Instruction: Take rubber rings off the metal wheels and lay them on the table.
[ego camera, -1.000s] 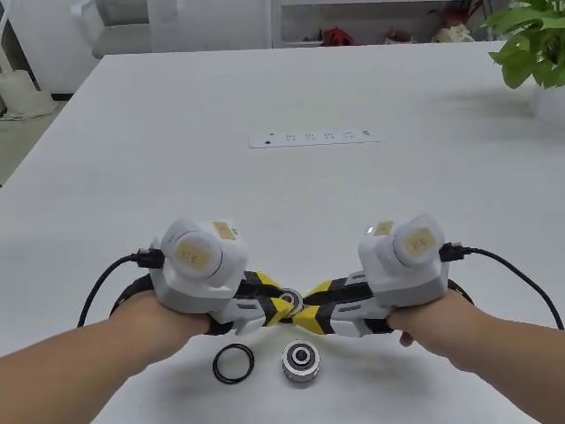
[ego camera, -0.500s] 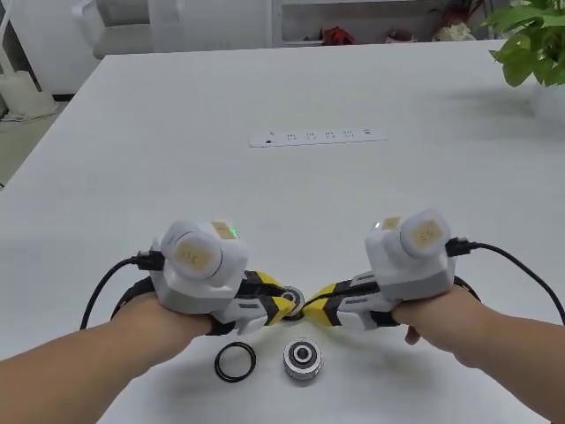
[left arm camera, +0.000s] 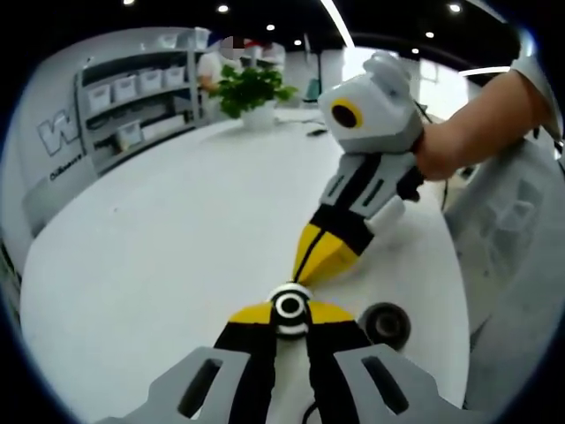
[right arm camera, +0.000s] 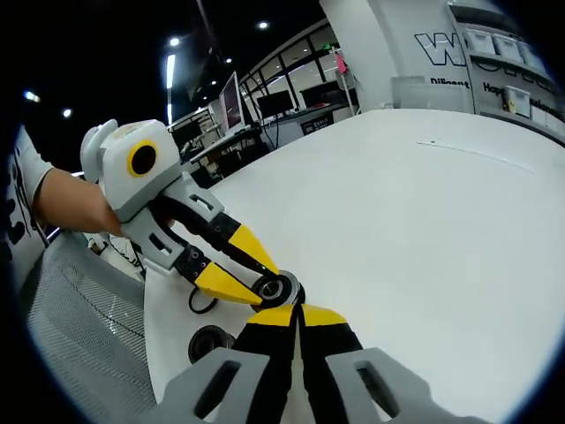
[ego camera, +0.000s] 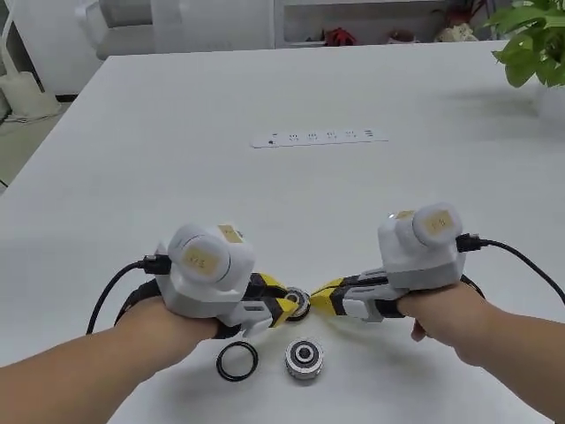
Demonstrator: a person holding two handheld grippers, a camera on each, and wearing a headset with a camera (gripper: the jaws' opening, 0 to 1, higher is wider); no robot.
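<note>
1. left tool (ego camera: pixel 284 306) clamped on a metal wheel (left arm camera: pixel 290 305), held just over the counter (ego camera: pixel 265 203).
2. right tool (right arm camera: pixel 297 309) jaws pressed together at the wheel's rim. it has drawn rightward since a second ago, probably the peel stroke.
3. loose ring (ego camera: pixel 237 361) and bare wheel (ego camera: pixel 304 358) lie below on the counter.

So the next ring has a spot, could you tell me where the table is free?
The widest bare patch lies between the power strip and the left gripper and right gripper; bare tabletop also flanks them. Crowded nearest you: the loose ring and bare wheel sit just nearer than the held wheel.
</note>
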